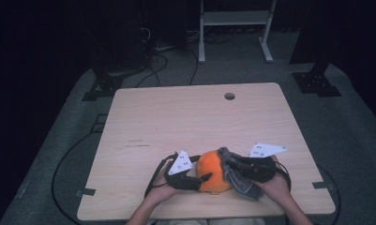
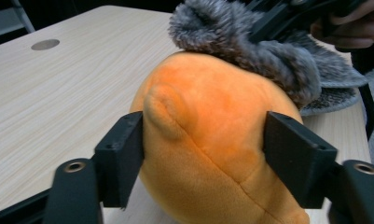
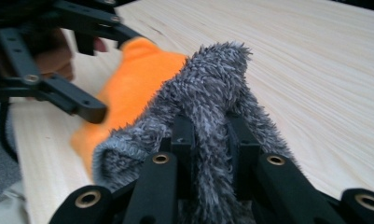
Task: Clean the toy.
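Note:
An orange plush toy with a grey furry part lies near the front edge of the wooden table. My left gripper comes in from the left, its two jaws pressing on either side of the orange body. My right gripper reaches in from the right and is shut on a fold of the grey fur. In the left gripper view the grey fur drapes over the top of the orange body. The right gripper view shows the orange body beyond the fur, with the left gripper against it.
A round cable hole sits near the table's far edge. Behind the table stand a white frame and black stand bases on the grey floor. Cables run on the floor at the left.

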Available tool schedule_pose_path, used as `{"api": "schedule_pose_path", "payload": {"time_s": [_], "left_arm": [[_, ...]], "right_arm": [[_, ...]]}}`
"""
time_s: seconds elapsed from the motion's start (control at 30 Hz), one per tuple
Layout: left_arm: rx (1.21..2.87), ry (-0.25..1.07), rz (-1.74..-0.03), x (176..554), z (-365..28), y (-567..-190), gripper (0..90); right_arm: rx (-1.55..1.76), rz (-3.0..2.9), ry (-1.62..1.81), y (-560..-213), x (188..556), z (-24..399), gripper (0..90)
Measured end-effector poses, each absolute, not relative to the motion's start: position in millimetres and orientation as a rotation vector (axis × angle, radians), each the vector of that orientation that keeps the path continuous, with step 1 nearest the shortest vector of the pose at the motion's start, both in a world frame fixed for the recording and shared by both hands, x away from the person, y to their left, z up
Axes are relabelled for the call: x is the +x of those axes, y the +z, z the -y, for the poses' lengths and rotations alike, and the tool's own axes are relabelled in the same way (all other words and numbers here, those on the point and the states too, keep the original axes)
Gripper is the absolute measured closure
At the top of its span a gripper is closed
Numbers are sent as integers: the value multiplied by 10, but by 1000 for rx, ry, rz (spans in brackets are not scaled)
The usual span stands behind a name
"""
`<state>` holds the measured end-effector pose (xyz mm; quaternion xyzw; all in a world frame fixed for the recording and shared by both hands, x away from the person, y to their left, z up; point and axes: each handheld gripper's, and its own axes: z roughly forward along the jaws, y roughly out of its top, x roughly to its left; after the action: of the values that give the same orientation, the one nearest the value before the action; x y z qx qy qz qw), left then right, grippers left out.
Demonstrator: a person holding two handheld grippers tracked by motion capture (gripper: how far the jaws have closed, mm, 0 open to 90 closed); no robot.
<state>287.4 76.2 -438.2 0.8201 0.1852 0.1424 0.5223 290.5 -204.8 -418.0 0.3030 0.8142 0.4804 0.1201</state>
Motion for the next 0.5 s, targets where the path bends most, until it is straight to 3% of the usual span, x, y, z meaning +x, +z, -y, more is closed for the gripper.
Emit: {"api": "schedule_pose_path", "payload": {"time_s": [0.27,0.33,0.5], "left_arm": [[1975,378,-396,2824,-712,-4367,341],[1981,392,-370,2806,-671,-4360,350],[2014,436,-312,2747,-617,-4343,354]], "right_arm": [[990,-2372,1368,-4168,2960,2279,758],[876,-2356,1466,-3965,2851,2125,758],[751,-2409,1398,-3906,2809,1815,754]]}}
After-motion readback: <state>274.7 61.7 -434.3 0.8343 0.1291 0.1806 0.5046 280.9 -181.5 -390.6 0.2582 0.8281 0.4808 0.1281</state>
